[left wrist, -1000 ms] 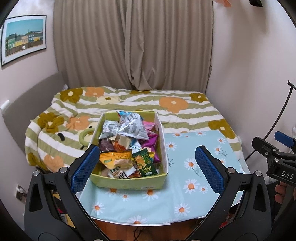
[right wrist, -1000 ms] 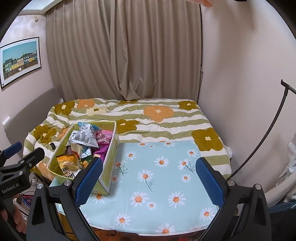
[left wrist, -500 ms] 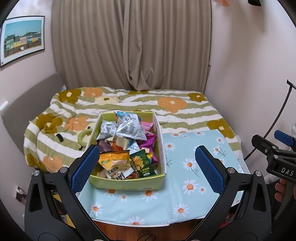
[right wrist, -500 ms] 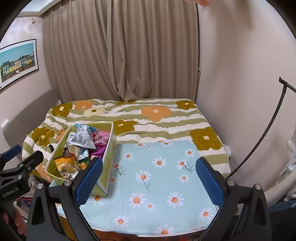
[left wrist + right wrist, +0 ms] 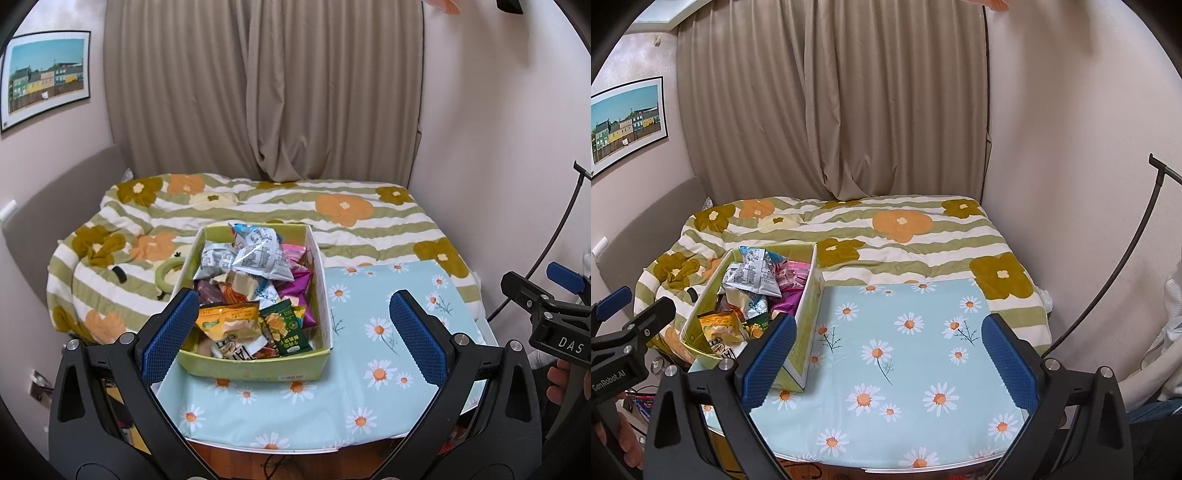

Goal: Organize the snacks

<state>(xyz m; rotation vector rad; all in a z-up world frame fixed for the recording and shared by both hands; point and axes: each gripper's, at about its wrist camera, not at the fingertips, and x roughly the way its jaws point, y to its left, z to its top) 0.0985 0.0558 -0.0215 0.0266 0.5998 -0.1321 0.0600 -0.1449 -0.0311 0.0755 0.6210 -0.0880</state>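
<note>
The green box (image 5: pixel 255 365) w/ the snack bags (image 5: pixel 258 258) sits on the left part of the daisy cloth (image 5: pixel 369 387), but the bags are piled up so the ones at the bottom are hidden, & the table edge is cut off behind the black arms. The left view looks right down into the box, while the right view sees mostly its side wall (image 5: pixel 805 332) & lots of bare daisy cloth. Left gripper (image 5: pixel 293 336) & right gripper (image 5: pixel 888 360) both have jaws spread wide w/ nothing in them; behind are a flower blanket (image 5: pixel 905 229), tan curtain (image 5: pixel 258 92) & a wall pic (image 5: pixel 44 77)
</note>
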